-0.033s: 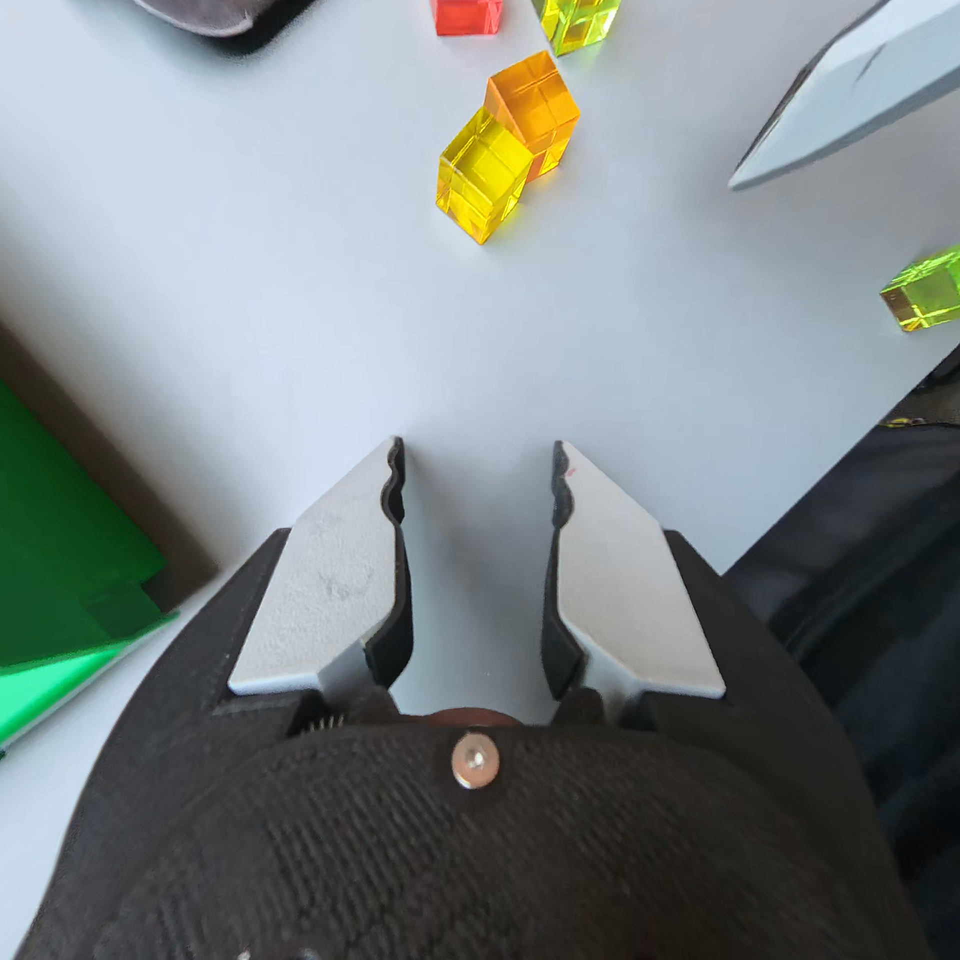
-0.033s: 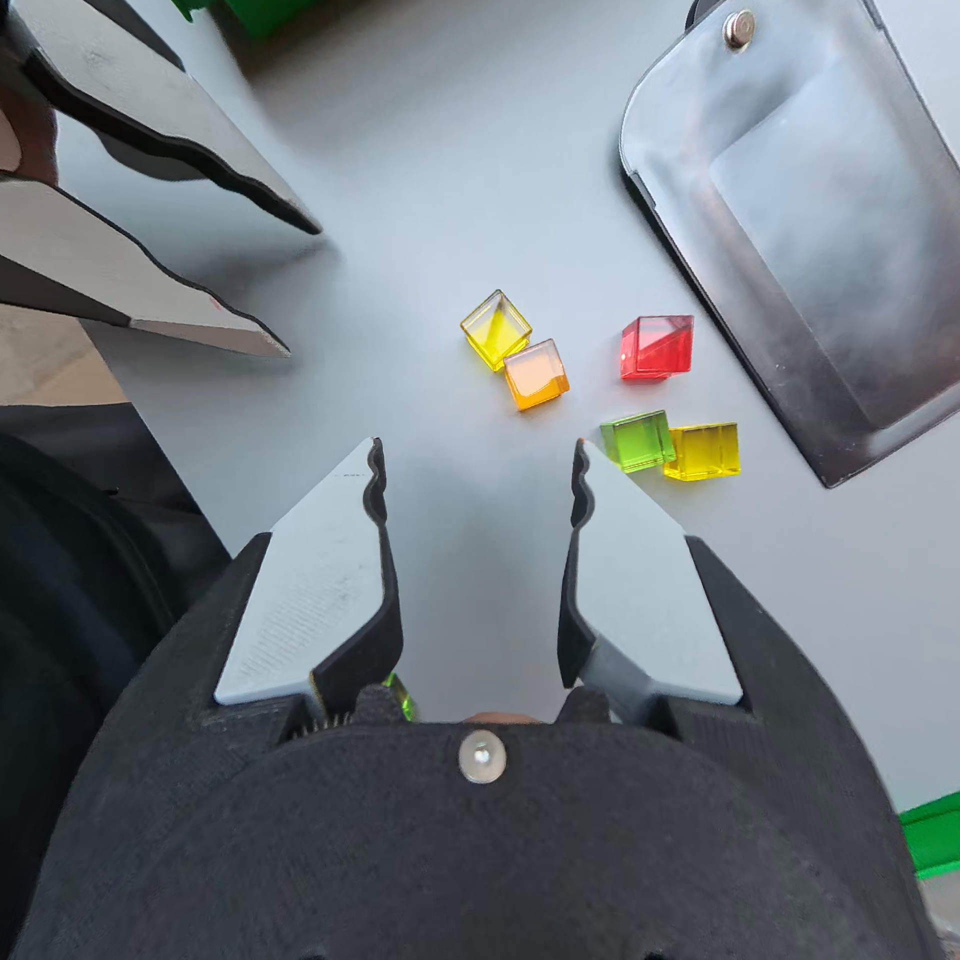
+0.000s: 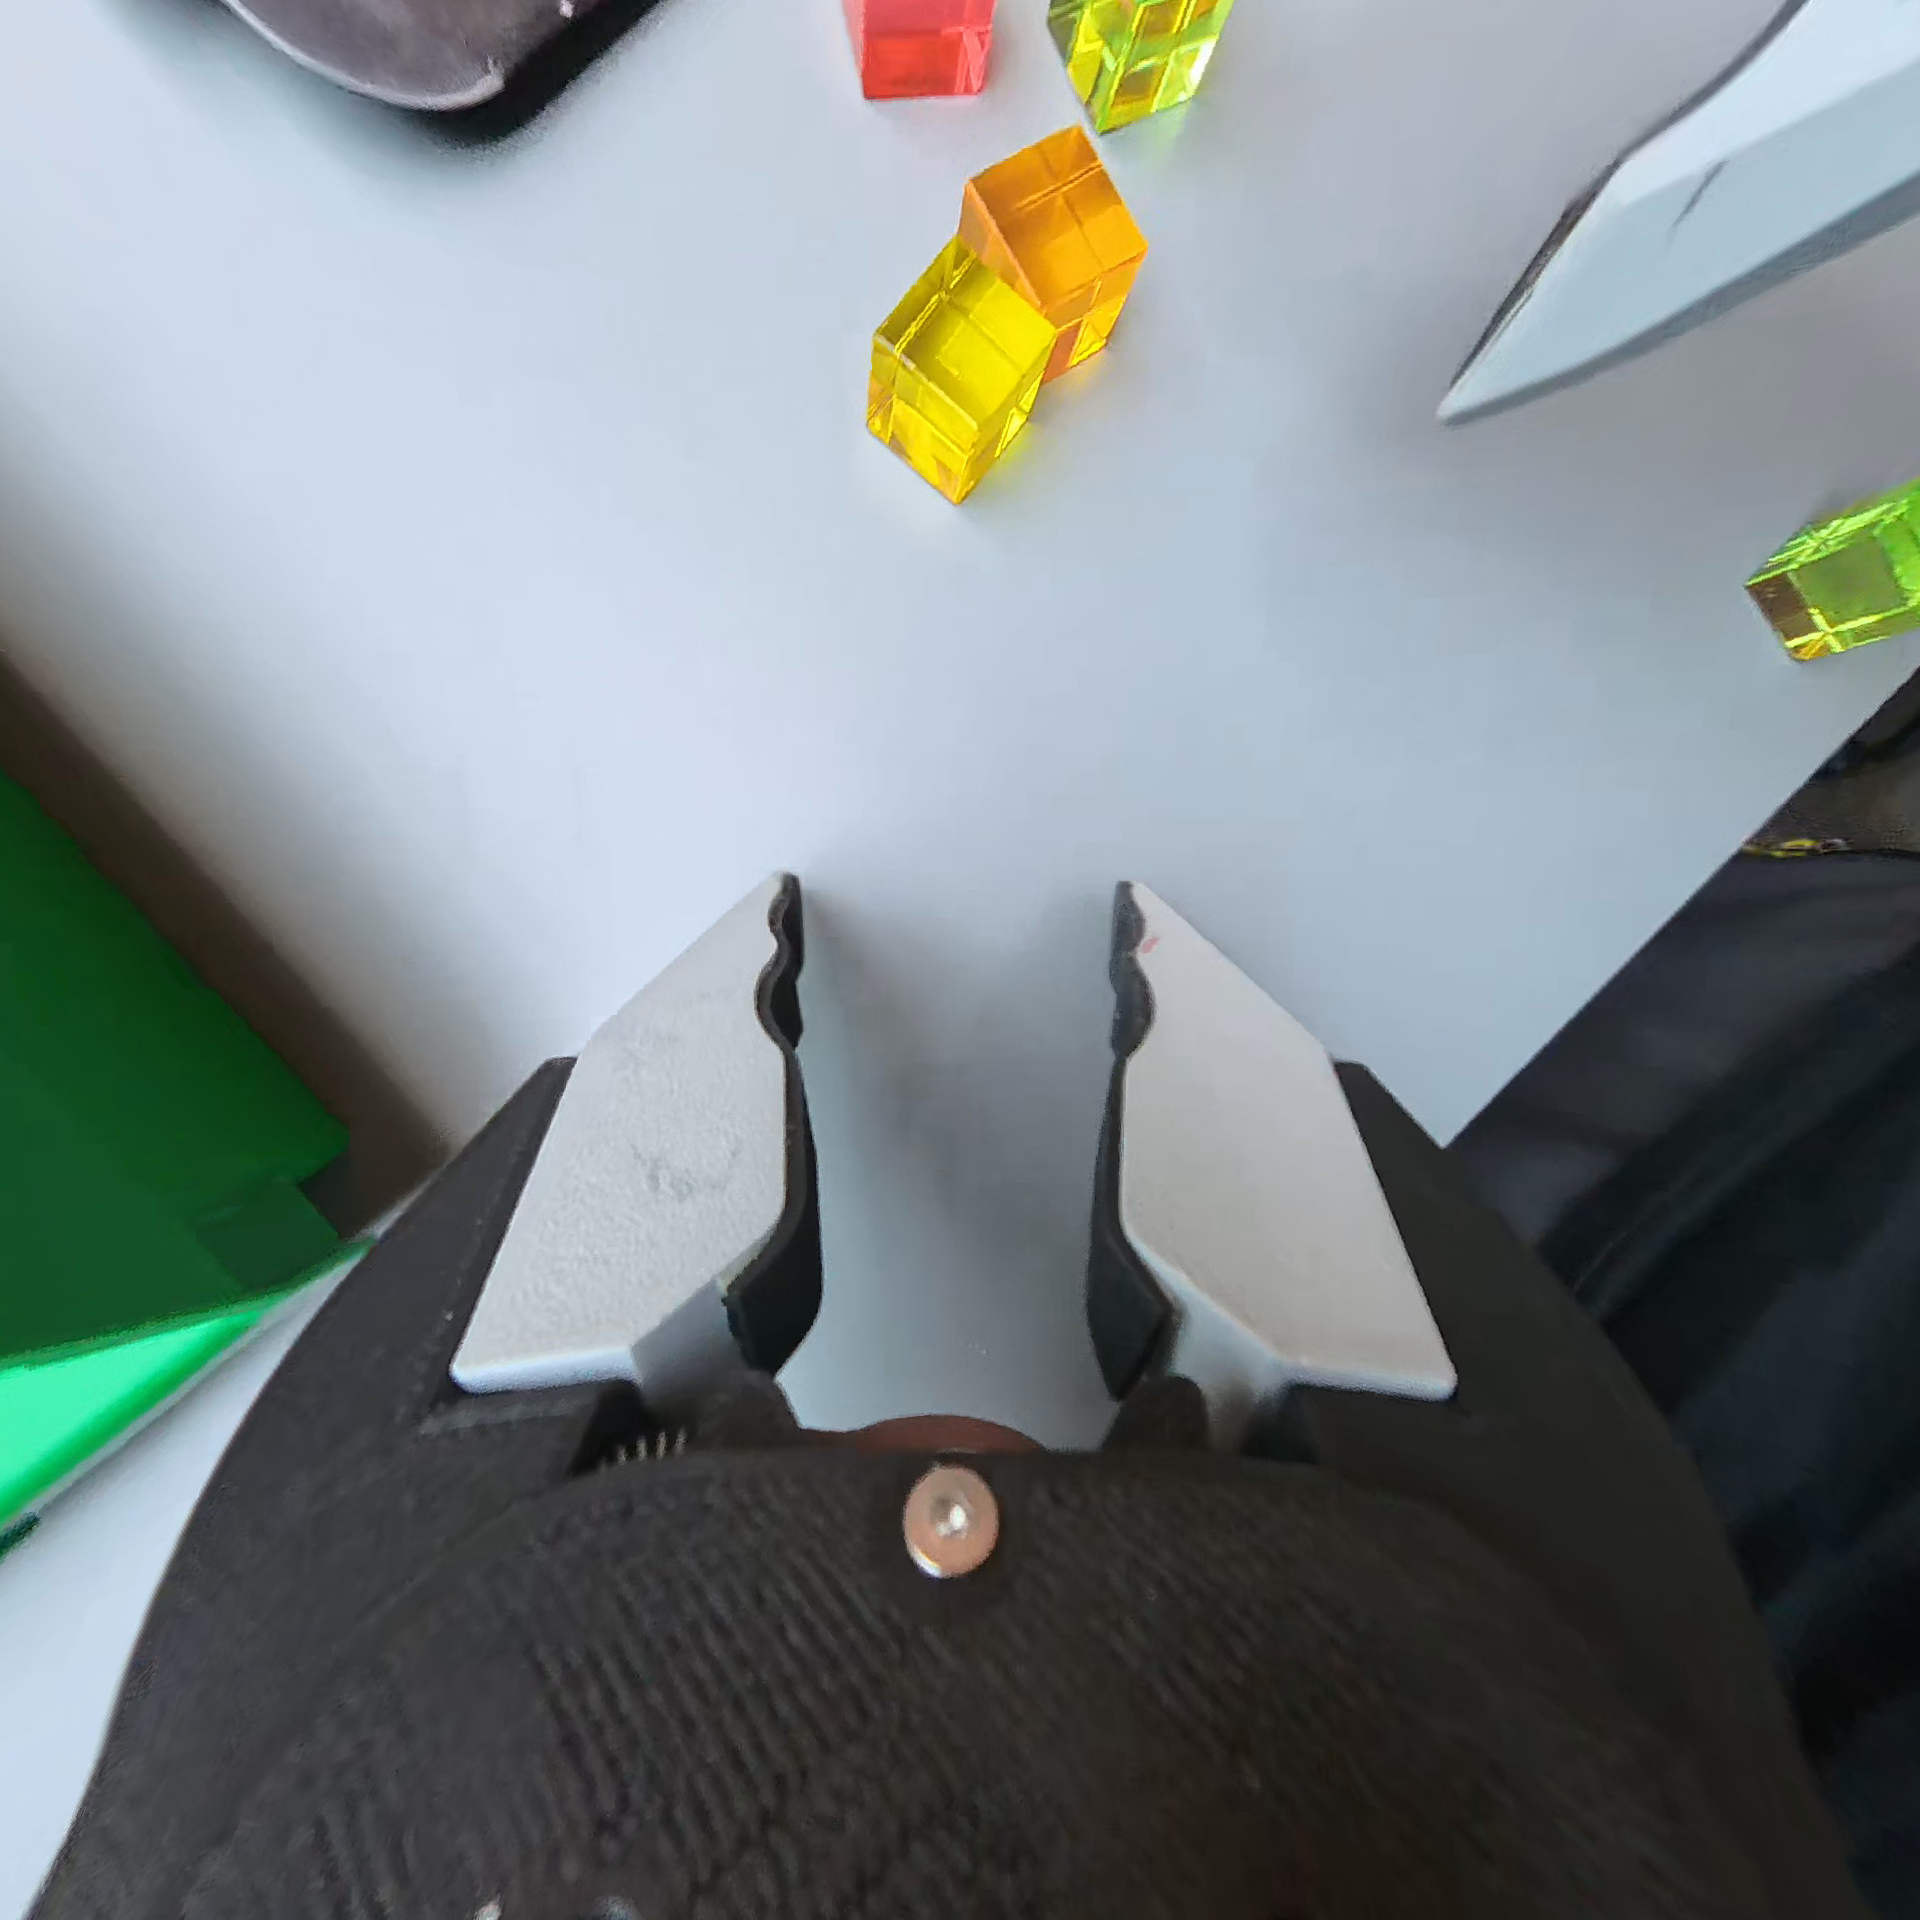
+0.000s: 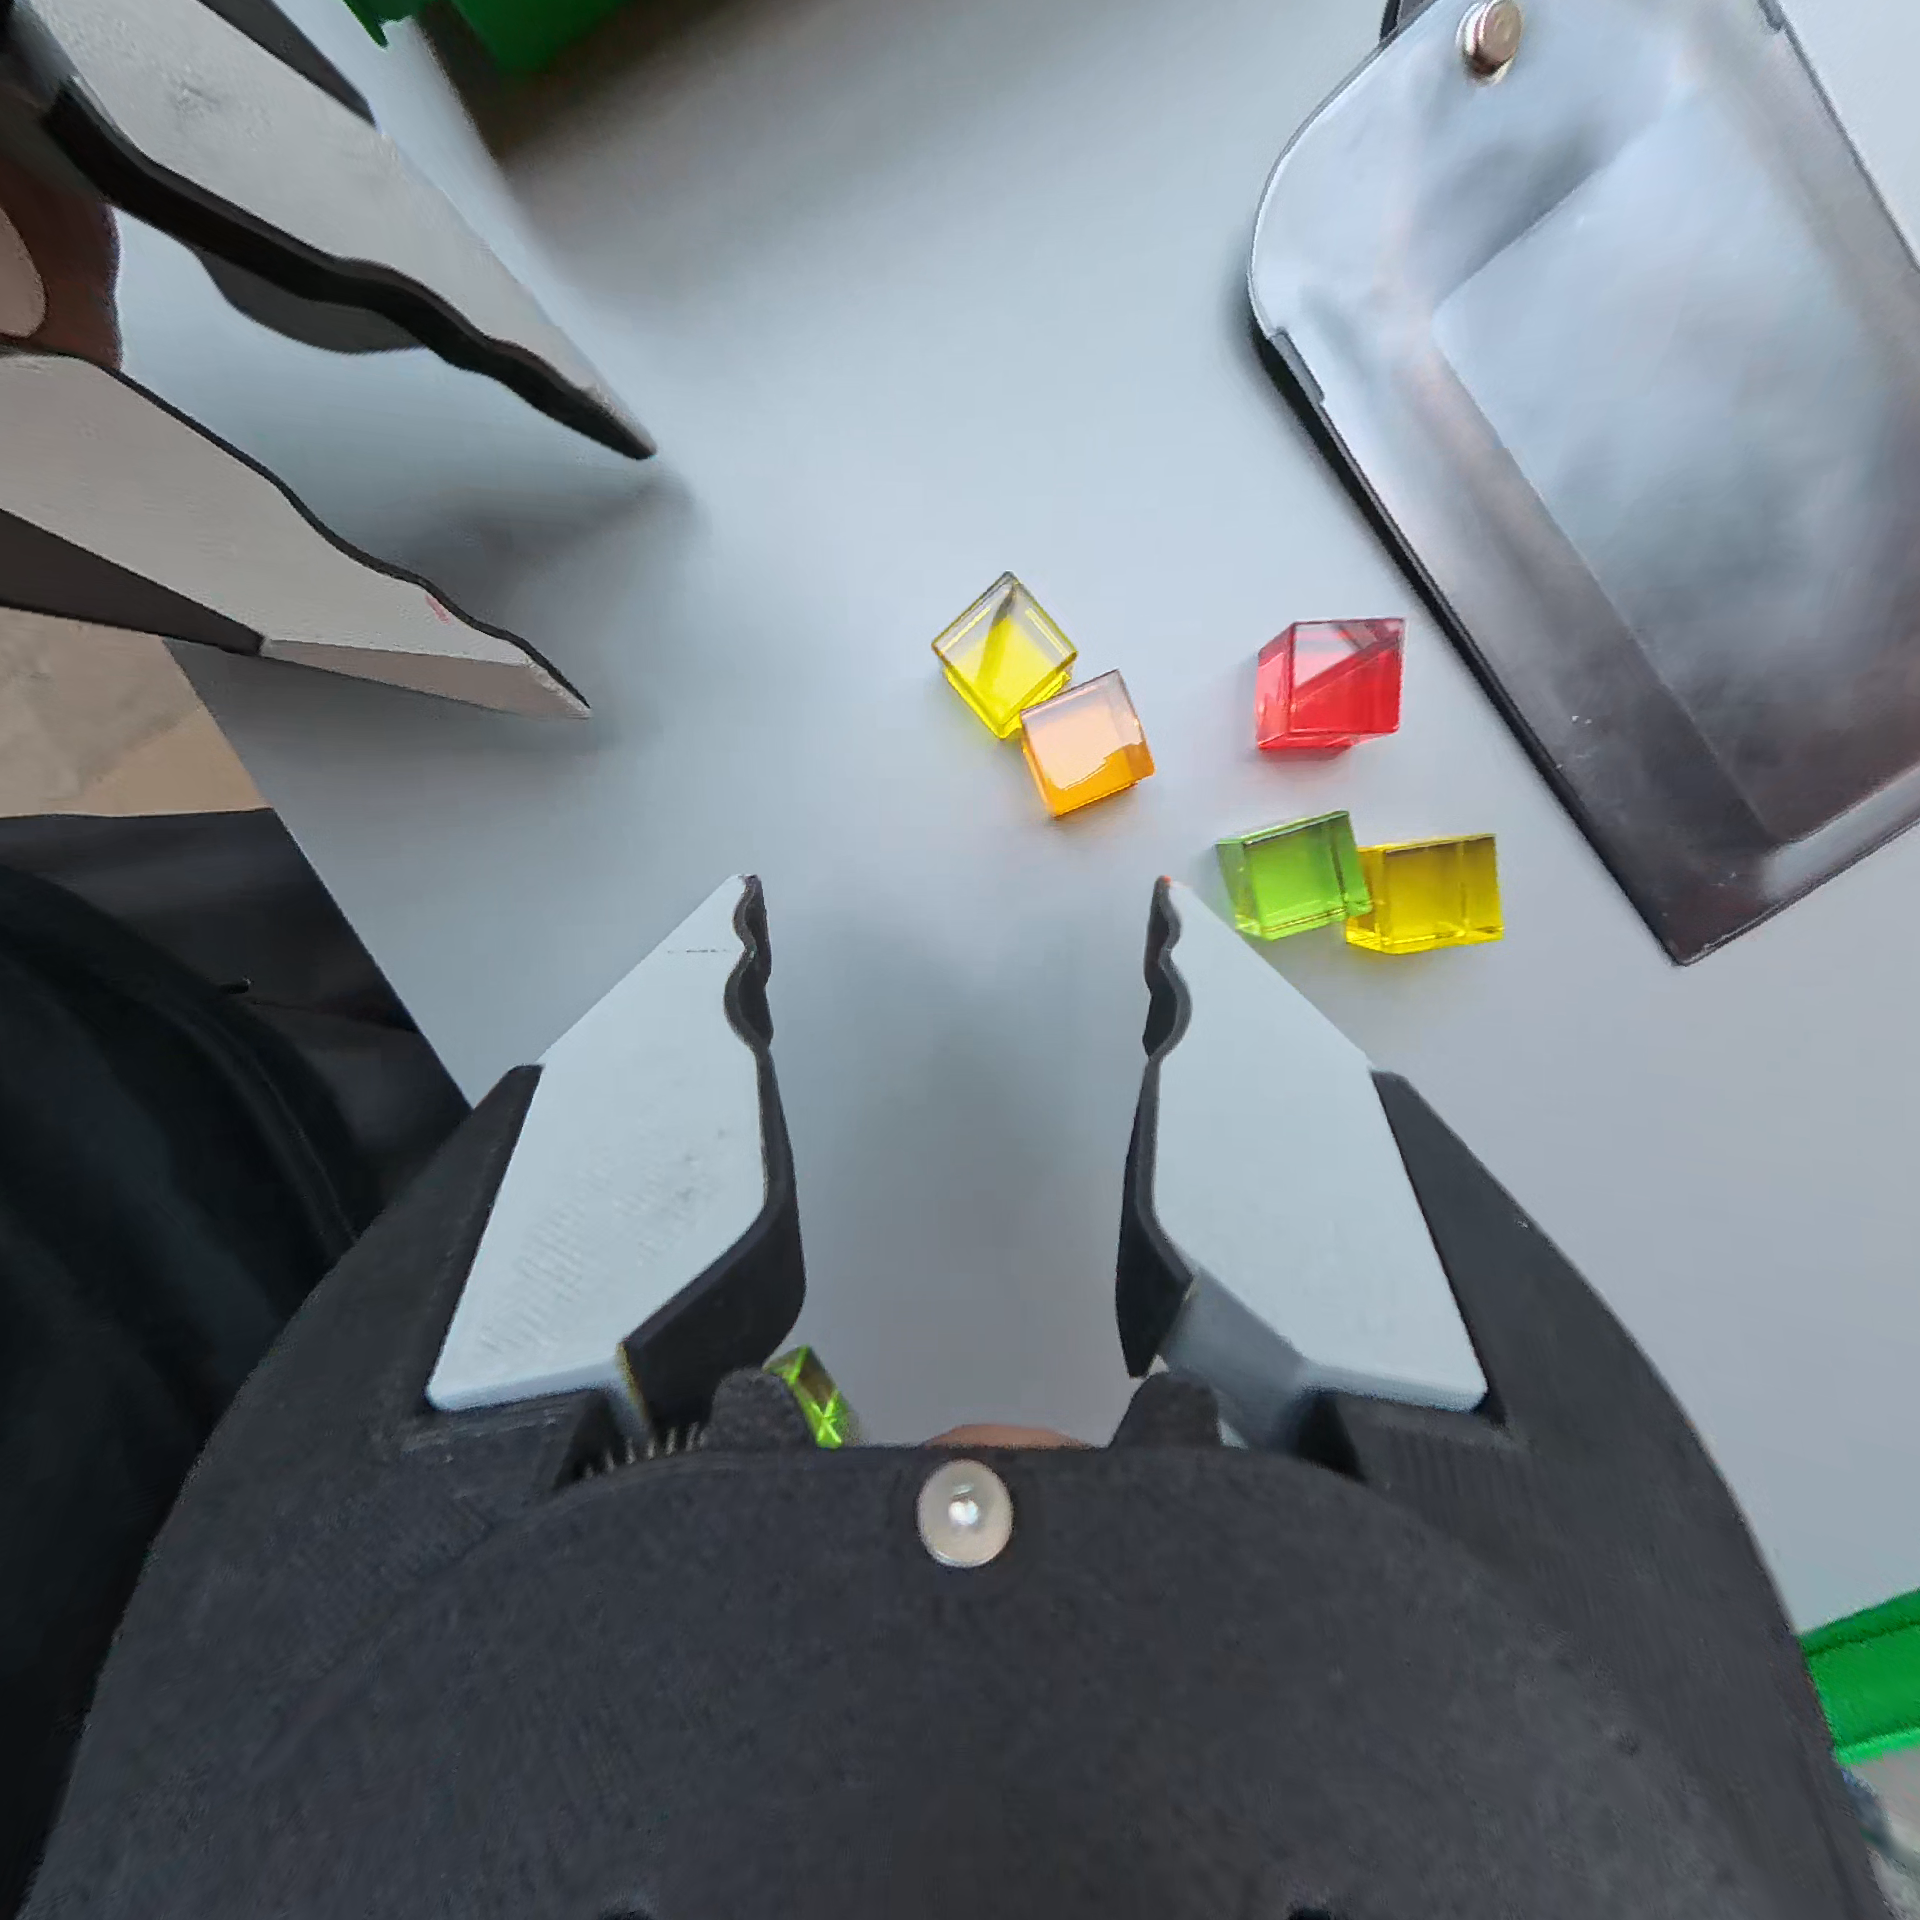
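My left gripper (image 3: pixel 951 904) is open and empty, hovering over the pale grey table (image 3: pixel 520 520). Ahead of it a clear yellow cube (image 3: pixel 956 364) touches an orange cube (image 3: pixel 1055 244). Farther off lie a red cube (image 3: pixel 920 47) and a yellow-green cube (image 3: pixel 1138 57). My right gripper (image 4: pixel 956 894) is open and empty. Its right fingertip is close to a green cube (image 4: pixel 1294 873) that touches a yellow cube (image 4: pixel 1429 891). A red cube (image 4: pixel 1330 686) and the yellow (image 4: pixel 1003 655) and orange (image 4: pixel 1086 743) pair lie ahead. Another green cube (image 4: pixel 816 1408) shows under its base.
A glossy dark case with a metal snap (image 4: pixel 1662 416) lies at the far right. The left gripper (image 4: pixel 618 582) reaches in from the upper left. A green box (image 3: pixel 125 1091) stands at the left. Dark fabric (image 3: pixel 1766 1247) hangs past the table's near edge. A lone green cube (image 3: pixel 1839 582) sits near that edge.
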The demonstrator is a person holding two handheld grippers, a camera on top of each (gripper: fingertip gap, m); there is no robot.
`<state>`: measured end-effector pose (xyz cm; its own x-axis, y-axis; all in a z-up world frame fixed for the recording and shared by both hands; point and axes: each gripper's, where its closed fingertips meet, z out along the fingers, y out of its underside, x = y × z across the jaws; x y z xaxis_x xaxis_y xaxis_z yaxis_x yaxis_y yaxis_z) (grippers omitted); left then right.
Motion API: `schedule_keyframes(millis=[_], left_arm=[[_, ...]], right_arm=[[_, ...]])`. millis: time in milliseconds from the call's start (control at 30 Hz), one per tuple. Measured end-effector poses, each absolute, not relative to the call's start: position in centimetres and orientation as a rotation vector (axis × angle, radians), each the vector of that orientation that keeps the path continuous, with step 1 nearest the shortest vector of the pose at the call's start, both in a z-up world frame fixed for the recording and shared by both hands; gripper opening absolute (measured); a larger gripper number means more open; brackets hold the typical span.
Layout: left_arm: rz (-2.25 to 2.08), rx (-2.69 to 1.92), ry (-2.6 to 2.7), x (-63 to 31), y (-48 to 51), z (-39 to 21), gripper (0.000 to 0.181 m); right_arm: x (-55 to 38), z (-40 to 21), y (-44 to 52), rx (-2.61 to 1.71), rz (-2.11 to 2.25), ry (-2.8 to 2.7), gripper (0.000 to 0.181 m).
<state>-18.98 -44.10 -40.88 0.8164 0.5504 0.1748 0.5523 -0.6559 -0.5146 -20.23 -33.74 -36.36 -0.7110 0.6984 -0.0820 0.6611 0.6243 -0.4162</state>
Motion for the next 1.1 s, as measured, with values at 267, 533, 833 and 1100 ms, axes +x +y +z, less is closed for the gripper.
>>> schedule_keyframes(millis=[267, 533, 833, 1100], left_arm=[[0.007, -2.470, -0.632, -19.8, -42.9, -39.9, 0.059], [0.037, -2.513, -0.556, -20.5, -41.0, -40.0, 0.059], [0.099, -2.624, -0.532, -22.0, -39.5, -41.0, 0.059], [0.116, -2.674, -0.543, -22.9, -38.5, -41.3, 0.058]], right_arm=[[-17.5, -37.0, -32.6, -1.302, 0.611, -2.681, 0.069], [-16.4, -37.8, -29.1, -1.338, 0.574, -2.670, 0.065], [-17.5, -38.4, -26.3, -1.356, 0.697, -2.669, 0.064], [-18.6, -39.5, -24.4, -1.330, 0.751, -2.716, 0.064]])
